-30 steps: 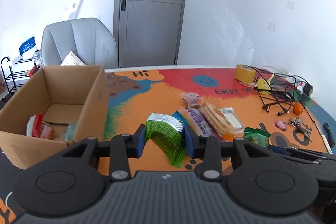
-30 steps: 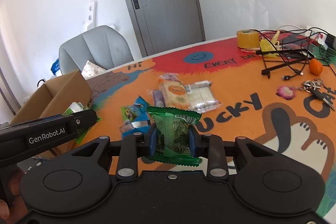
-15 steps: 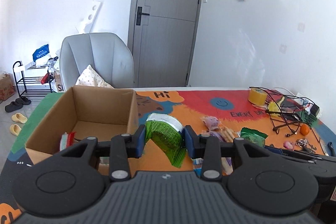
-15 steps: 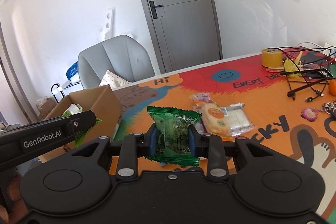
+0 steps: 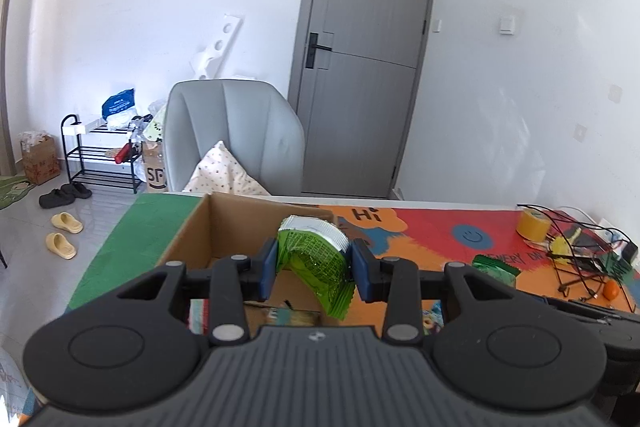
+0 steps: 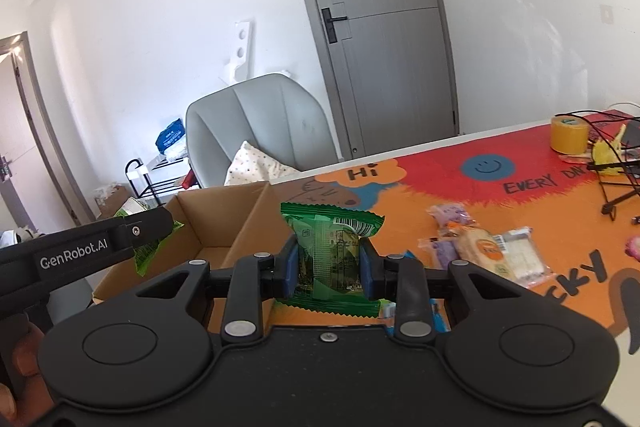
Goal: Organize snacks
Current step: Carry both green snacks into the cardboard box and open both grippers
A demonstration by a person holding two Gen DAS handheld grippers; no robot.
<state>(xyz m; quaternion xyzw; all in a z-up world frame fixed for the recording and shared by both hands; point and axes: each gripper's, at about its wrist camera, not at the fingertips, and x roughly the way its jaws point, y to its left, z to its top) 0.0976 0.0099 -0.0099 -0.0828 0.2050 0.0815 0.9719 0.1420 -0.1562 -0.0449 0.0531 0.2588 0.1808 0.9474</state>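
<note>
snack packets (image 6: 331, 255) green | box (image 6: 224, 223) brown | table mat (image 6: 520, 187) orange-red, blue smiley | tape roll (image 6: 568, 134) yellow

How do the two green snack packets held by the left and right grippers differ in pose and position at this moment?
The left gripper holds its green packet bent into an arch with a silver edge on top; the right gripper holds its green packet flat and upright, barcode facing the camera. The left packet hangs over the open cardboard box; the right packet sits beside the box's right wall. Both are green crimped-edge wrappers pinched between closed jaws.

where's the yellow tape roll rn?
The yellow tape roll stands at the table's far right in both views, beside the tangle of black cables.
</note>
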